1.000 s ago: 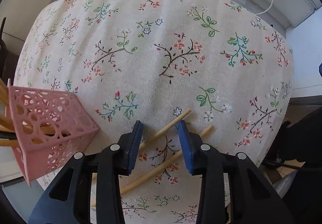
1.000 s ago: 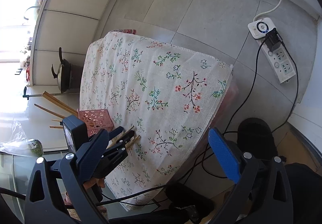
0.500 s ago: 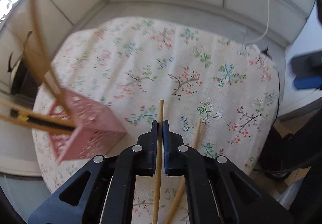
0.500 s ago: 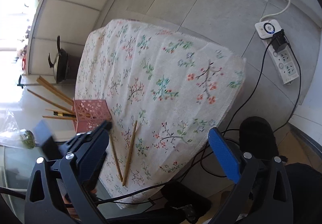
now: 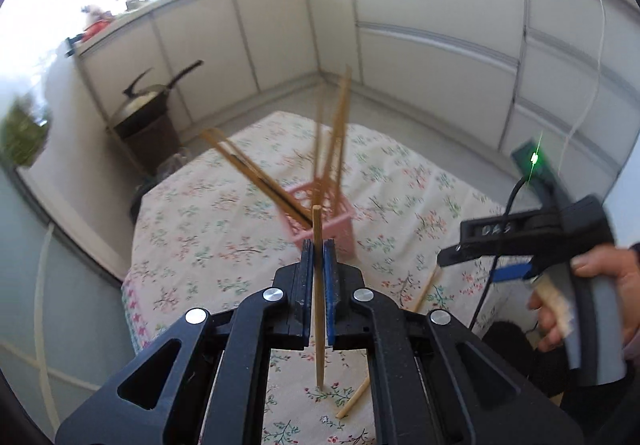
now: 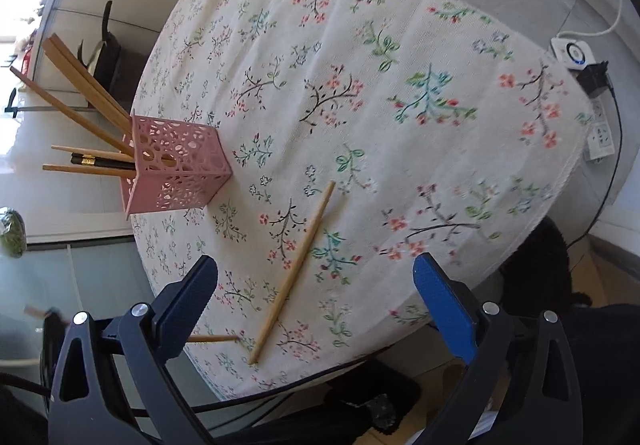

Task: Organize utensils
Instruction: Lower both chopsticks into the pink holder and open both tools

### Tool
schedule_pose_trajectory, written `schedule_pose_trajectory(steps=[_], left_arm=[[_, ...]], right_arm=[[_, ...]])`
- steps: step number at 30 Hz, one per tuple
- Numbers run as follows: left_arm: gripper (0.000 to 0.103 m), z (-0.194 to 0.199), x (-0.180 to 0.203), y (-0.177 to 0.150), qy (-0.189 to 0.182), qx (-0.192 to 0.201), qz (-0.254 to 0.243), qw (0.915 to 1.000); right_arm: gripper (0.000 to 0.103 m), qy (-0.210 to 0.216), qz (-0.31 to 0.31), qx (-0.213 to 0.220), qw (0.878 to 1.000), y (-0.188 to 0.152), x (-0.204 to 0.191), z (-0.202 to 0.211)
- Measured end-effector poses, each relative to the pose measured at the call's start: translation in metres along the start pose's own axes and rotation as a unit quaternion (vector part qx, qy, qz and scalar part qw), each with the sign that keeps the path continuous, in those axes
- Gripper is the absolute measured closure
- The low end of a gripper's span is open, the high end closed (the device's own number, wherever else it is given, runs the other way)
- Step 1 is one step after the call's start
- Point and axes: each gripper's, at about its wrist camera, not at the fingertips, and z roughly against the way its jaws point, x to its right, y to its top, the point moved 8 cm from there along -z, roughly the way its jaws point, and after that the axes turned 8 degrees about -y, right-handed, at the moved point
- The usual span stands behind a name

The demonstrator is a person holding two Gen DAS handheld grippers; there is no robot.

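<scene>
The left gripper point(image 5: 319, 251) has its fingers point(image 5: 306, 265) clenched on a single wooden chopstick point(image 5: 317, 285), which stands nearly upright between the pads, one end poking up past the fingertips and the other reaching down toward the flowered cloth point(image 5: 224, 229) that covers the tabletop. Just below and to the right of those fingers a second chopstick point(image 5: 354, 401) lies flat on the cloth, partly hidden by the gripper's frame. Just beyond the fingertips stands a pink cut-out holder point(image 5: 320, 219) with several chopsticks leaning out of it, blurred in this view. To the right, a hand point(image 5: 592, 297) grips the handle of the right gripper. Seen from the right wrist, the right gripper point(image 6: 316, 297) has its fingers point(image 6: 444, 301) released and spread wide, with nothing between the pads; the loose chopstick point(image 6: 294, 271) lies on the cloth between and just ahead of them, running diagonally away. Farther off to the left of the fingers the pink holder point(image 6: 176, 165) sits near the cloth's edge, with wooden chopsticks and one dark pair fanning out of its top. Well beyond the right finger, a power strip point(image 6: 596, 113) lies on the floor.
</scene>
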Motion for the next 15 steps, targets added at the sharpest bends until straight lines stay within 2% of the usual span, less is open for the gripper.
schedule_pose_trajectory(steps=[2,4,6,9,11,12,15], left_arm=[[0.098,0.016,-0.015,0.002,0.000,0.023,0.023,0.9995],[0.098,0.026,-0.027,0.003,0.000,0.039,0.041,0.9984],[0.098,0.031,-0.035,0.004,0.000,0.048,0.054,0.9974],[0.098,0.032,-0.040,0.004,-0.005,0.054,0.073,0.9959],[0.098,0.033,-0.043,0.004,-0.005,0.056,0.082,0.9951],[0.098,0.032,-0.045,0.004,-0.005,0.058,0.085,0.9947],[0.099,0.039,-0.049,0.005,-0.004,0.069,0.096,0.9929]], right_arm=[[0.016,-0.010,-0.009,-0.004,1.000,0.001,-0.005,-0.009],[0.028,-0.026,-0.018,-0.011,0.999,0.002,-0.007,-0.022],[0.034,-0.034,-0.035,-0.017,0.999,0.002,-0.009,-0.032],[0.048,-0.048,-0.044,-0.034,0.997,-0.002,-0.014,-0.052],[0.072,-0.067,-0.037,-0.003,0.997,0.001,-0.019,-0.050],[0.098,-0.072,-0.026,0.002,0.997,0.002,-0.022,-0.051],[0.102,-0.052,-0.032,0.015,0.998,0.006,-0.023,-0.046]])
